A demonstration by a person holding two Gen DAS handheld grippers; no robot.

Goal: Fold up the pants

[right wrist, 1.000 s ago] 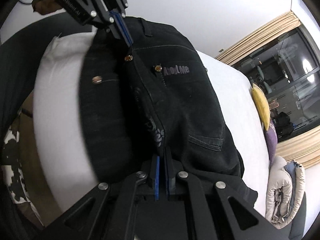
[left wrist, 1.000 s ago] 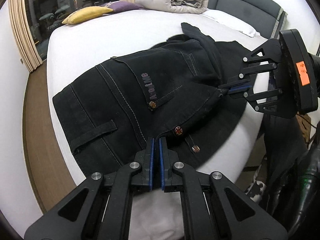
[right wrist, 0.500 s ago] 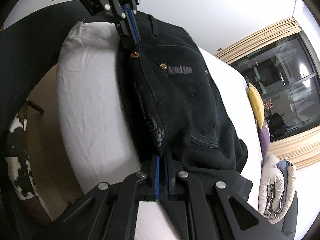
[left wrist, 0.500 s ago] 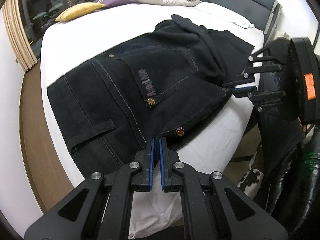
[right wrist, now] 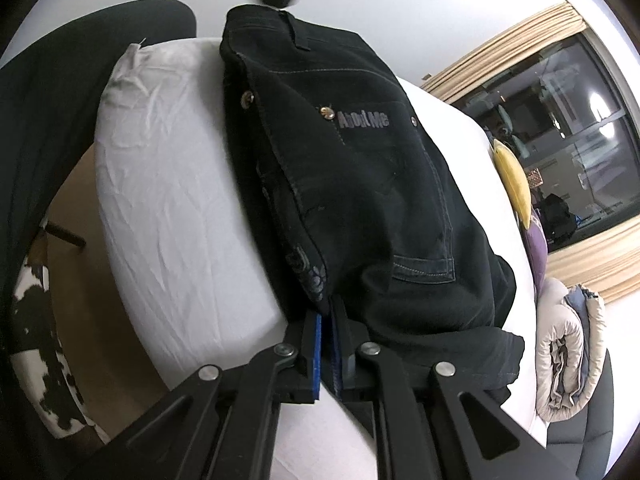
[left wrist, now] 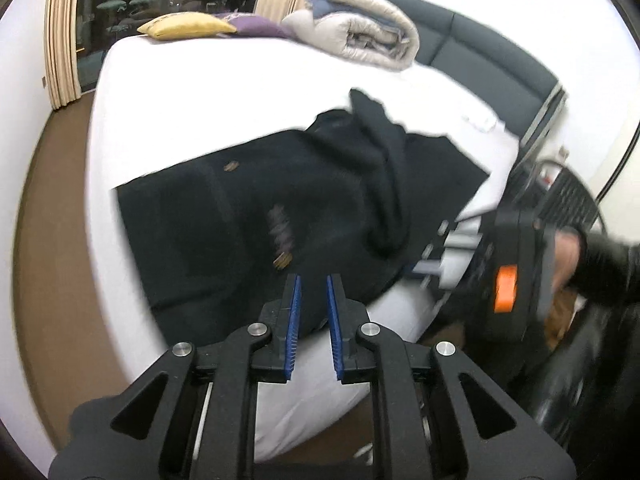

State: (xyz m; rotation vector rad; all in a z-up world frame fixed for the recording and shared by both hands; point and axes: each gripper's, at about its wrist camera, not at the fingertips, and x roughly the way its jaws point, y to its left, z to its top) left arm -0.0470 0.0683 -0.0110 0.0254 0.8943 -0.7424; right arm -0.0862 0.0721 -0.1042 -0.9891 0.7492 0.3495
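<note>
Black denim pants [right wrist: 360,184] are folded in half lengthwise on my white bed [left wrist: 248,92]. Left gripper [left wrist: 311,304] just opened, empty; right gripper [right wrist: 326,344] pinches the crotch edge. Cross-folds left.

Ahead of both jaws, a white bed [left wrist: 192,92] carries black pants [right wrist: 360,184], yellow cushion [left wrist: 188,26], purple cushion [left wrist: 256,24] and rolled duvet [left wrist: 360,32].

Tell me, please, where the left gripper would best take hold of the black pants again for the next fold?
Probably the waistband corner of the black pants, approached from the bed's near edge: it lies flat by that edge, exposed.
</note>
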